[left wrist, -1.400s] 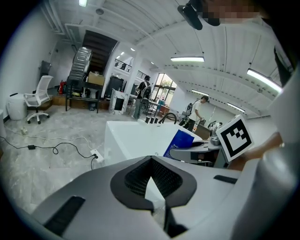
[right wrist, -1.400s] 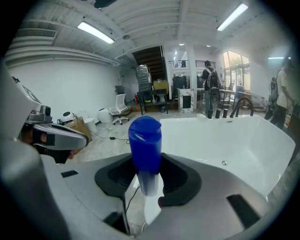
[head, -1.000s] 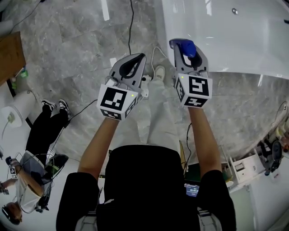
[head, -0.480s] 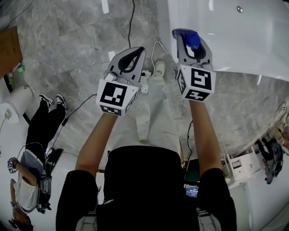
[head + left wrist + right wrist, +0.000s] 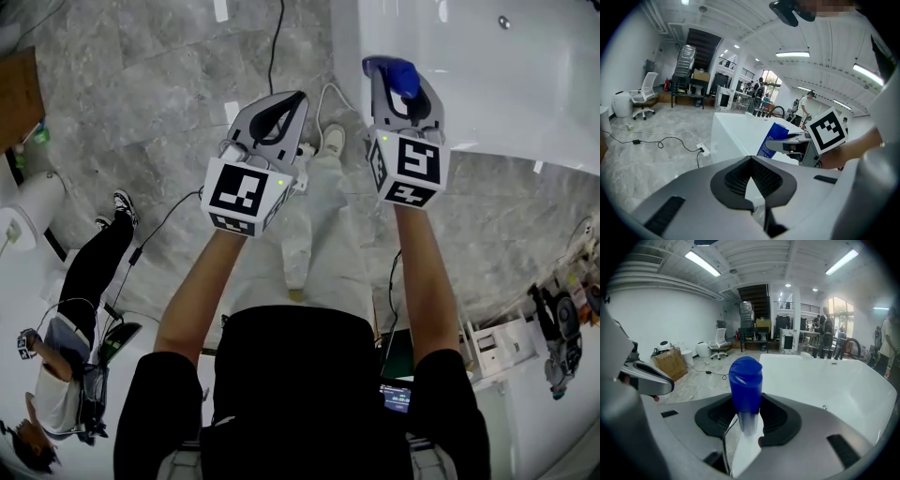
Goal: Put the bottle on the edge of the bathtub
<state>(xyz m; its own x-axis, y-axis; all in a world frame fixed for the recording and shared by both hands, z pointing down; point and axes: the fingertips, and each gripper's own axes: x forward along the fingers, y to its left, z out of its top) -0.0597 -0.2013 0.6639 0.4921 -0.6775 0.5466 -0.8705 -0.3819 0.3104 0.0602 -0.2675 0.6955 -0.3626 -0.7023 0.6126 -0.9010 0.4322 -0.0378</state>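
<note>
My right gripper (image 5: 397, 82) is shut on a blue bottle (image 5: 392, 75), which stands out past its jaws, cap end forward. In the right gripper view the bottle (image 5: 746, 389) sits upright between the jaws, in front of the white bathtub (image 5: 825, 376). Seen from the head view, the bottle hangs over the near left corner of the bathtub (image 5: 487, 84), above its rim. My left gripper (image 5: 292, 99) is shut with nothing in it, held over the marble floor to the left of the right gripper. From the left gripper view, the bottle (image 5: 772, 139) shows beside the tub's white wall.
Black and white cables (image 5: 274, 47) and a power strip (image 5: 704, 151) lie on the grey marble floor. A person (image 5: 70, 319) sits at the lower left. A cardboard box (image 5: 670, 363) and a white chair (image 5: 719, 344) stand further off. Equipment (image 5: 553, 328) crowds the lower right.
Both grippers have shifted slightly right and toward the tub, the bottle still held. The seated person at the left has moved a leg.
</note>
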